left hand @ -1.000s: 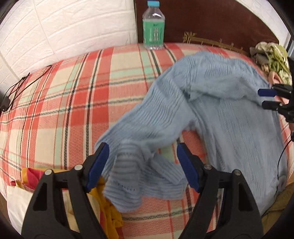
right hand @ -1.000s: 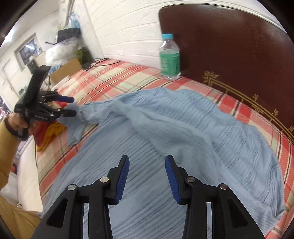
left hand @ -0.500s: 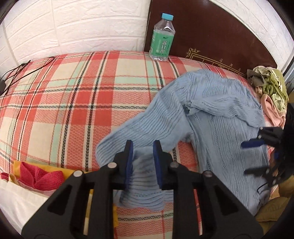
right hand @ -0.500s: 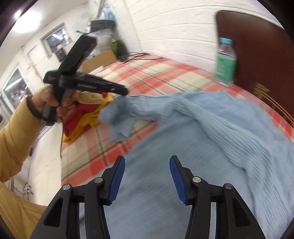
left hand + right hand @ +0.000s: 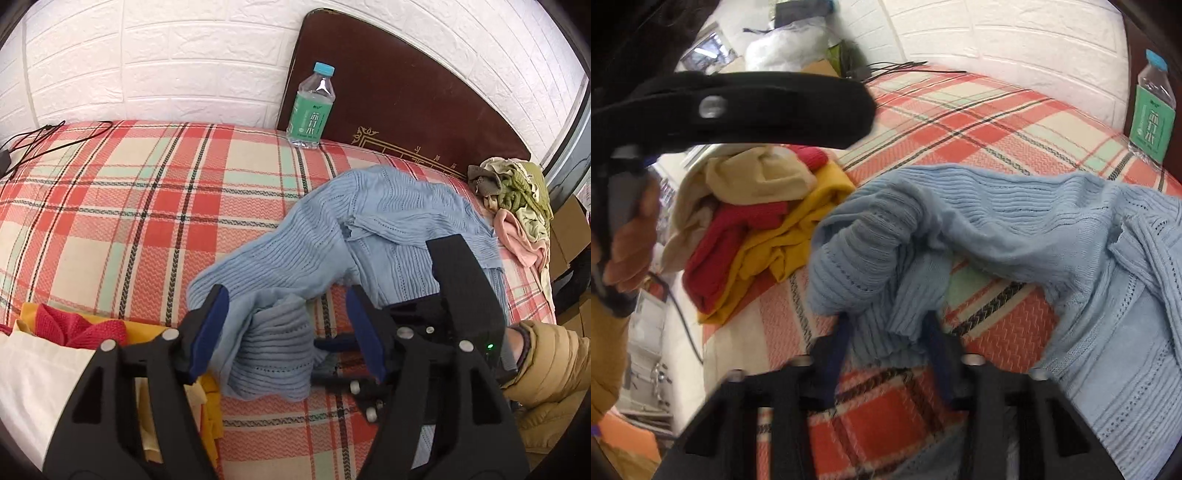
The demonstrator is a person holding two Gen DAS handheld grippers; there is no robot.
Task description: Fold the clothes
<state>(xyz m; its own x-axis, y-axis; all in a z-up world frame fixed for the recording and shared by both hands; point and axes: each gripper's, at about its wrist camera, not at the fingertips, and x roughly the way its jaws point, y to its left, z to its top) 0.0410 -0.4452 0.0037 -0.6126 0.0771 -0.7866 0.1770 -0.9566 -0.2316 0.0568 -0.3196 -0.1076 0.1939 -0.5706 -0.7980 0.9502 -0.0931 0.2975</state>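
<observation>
A light blue knit sweater [image 5: 388,221] lies spread on the plaid bed cover [image 5: 129,203], one long sleeve reaching toward me. The sleeve's bunched cuff [image 5: 273,347] sits in the wide gap of my left gripper [image 5: 286,325], which is open and not pinching it. From the right, my right gripper [image 5: 325,360] points its fingertips at the same cuff. In the right wrist view the cuff [image 5: 886,266] hangs down between the fingers of the right gripper [image 5: 886,343], which stand apart on either side of the fabric.
A water bottle [image 5: 312,107] stands at the dark headboard [image 5: 388,110]. Red, yellow and cream clothes [image 5: 750,221] are piled at the bed's near left edge. A green and pink heap [image 5: 517,199] lies far right. Cables [image 5: 48,136] trail at the far left.
My left gripper, shut on the sleeve cuff half a second ago, has opened and let it go. The right gripper has swung left from the sweater's body to the cuff.
</observation>
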